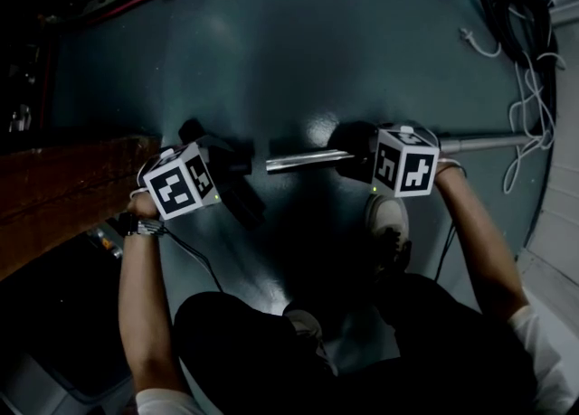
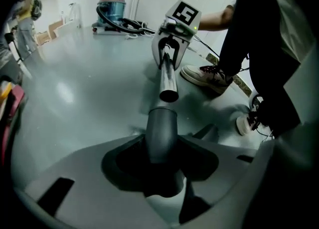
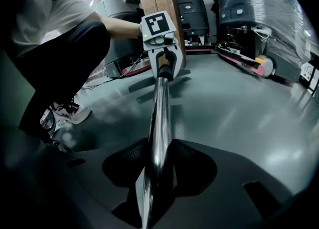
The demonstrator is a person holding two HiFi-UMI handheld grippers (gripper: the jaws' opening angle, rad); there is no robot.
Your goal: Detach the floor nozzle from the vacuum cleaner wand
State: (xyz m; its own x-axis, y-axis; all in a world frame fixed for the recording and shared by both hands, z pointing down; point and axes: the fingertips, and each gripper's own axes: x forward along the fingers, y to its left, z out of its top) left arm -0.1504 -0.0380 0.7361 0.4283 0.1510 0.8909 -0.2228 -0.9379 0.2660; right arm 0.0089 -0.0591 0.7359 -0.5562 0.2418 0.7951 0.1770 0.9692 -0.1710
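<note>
In the left gripper view my left gripper (image 2: 162, 170) is shut on the grey neck of the floor nozzle (image 2: 162, 133). The open end of the shiny metal wand (image 2: 168, 86) sits just beyond the neck, with a small gap between them. My right gripper (image 3: 157, 173) is shut on the wand (image 3: 160, 118), which runs away toward the left gripper (image 3: 163, 56) and the flat nozzle (image 3: 147, 82). In the head view the wand (image 1: 303, 161) lies level over the floor, its left end short of the dark nozzle (image 1: 240, 196). There the left gripper (image 1: 226, 162) and right gripper (image 1: 357, 158) face each other.
A wooden plank (image 1: 63, 192) lies at the left. White cables (image 1: 529, 106) trail at the right. The person's shoe (image 1: 389, 223) stands just below the wand. A canister vacuum (image 2: 112, 4) with hoses sits far back. Wrapped machines (image 3: 259, 18) line the far side.
</note>
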